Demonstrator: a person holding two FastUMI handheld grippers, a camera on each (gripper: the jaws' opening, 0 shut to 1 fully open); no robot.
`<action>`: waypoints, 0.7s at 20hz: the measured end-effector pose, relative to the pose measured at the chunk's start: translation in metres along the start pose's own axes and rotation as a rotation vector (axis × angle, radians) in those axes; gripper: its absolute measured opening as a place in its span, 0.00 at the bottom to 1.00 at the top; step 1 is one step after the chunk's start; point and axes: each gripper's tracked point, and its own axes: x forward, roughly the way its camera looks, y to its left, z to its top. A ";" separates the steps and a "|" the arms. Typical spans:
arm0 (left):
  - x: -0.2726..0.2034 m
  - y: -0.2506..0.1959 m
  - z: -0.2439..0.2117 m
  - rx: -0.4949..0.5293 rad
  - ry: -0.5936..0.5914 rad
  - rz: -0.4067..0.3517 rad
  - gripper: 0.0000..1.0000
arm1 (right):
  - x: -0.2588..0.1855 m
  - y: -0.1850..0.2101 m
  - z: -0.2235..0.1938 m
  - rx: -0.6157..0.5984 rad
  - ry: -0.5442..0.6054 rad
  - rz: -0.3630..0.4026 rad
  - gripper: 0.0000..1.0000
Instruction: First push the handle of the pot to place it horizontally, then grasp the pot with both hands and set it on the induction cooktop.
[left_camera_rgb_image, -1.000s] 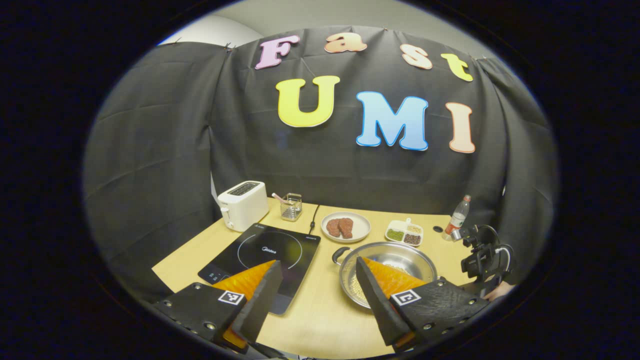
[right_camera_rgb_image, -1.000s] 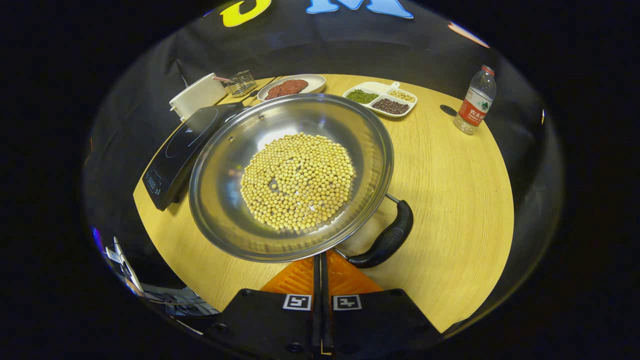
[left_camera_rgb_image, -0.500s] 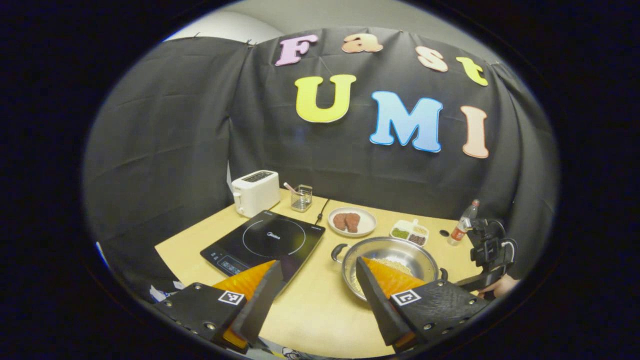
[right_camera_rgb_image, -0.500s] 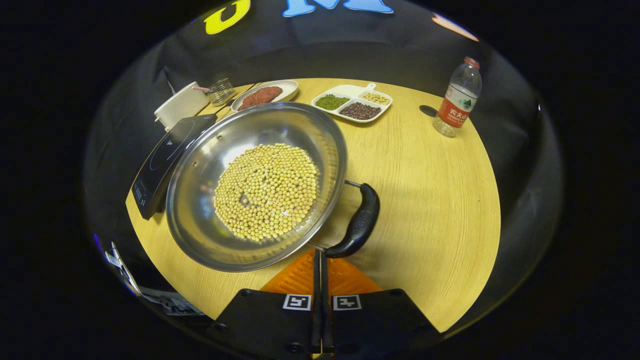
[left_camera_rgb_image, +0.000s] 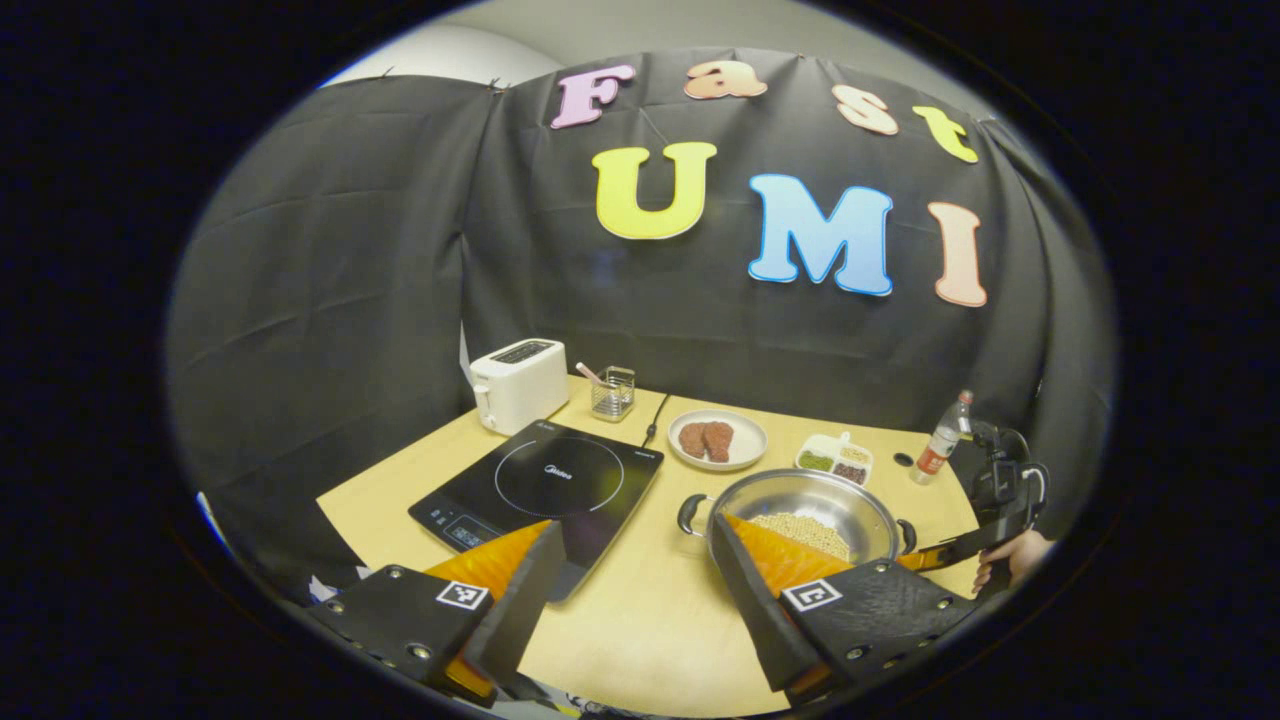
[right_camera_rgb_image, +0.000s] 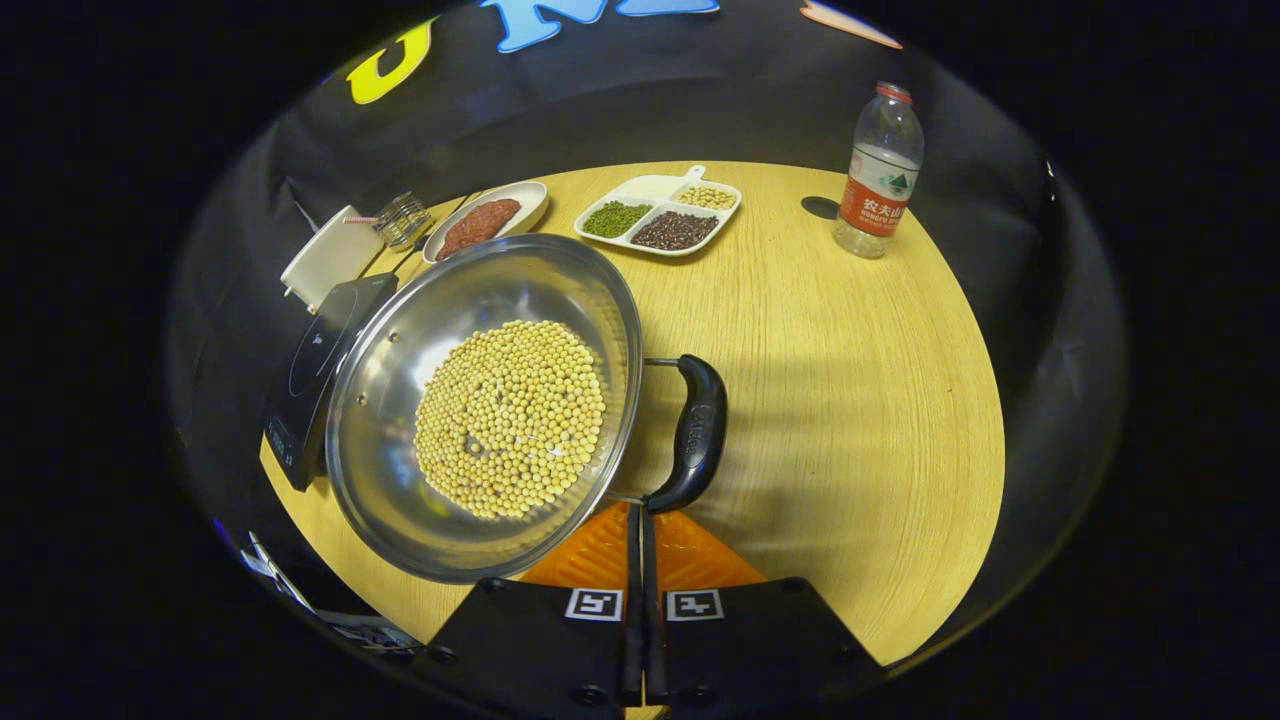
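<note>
Here the wooden table (right_camera_rgb_image: 880, 380) spans the middle of the right gripper view. Left of centre on it sits the steel pot (right_camera_rgb_image: 400, 420), its bowl holding a layer of yellow soybeans (right_camera_rgb_image: 510, 415). The induction cooktop (right_camera_rgb_image: 320, 370) lies at the left edge, partly hidden behind the pot rim; whether they touch cannot be told. The pot's black side handle (right_camera_rgb_image: 695, 435) stands just right of the rim, running top to bottom in frame.

Right gripper (right_camera_rgb_image: 640, 540), bottom centre: fingers pressed together with nothing between, tips at the handle's lower end; contact likely but not certain.

Left gripper (left_camera_rgb_image: 630, 560), bottom of the left gripper view: fingers wide apart, holding nothing, raised above the table's near edge. In that view the pot (left_camera_rgb_image: 800, 510) is lower right, the cooktop (left_camera_rgb_image: 540, 490) lower centre-left, bare table between them.

Along the table's far edge: toaster (left_camera_rgb_image: 518, 382), plate of meat (right_camera_rgb_image: 485, 215), divided dish (right_camera_rgb_image: 655, 205), water bottle (right_camera_rgb_image: 878, 170).
</note>
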 end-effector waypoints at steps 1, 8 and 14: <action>0.005 0.000 0.002 0.010 0.004 -0.008 0.90 | -0.001 -0.001 0.001 0.012 0.001 -0.005 0.00; 0.044 0.001 0.001 0.025 0.049 -0.092 0.90 | -0.015 -0.015 0.002 0.065 -0.012 -0.081 0.24; 0.086 -0.005 0.007 0.020 0.092 -0.210 0.90 | -0.052 -0.016 0.012 0.157 -0.070 -0.061 0.97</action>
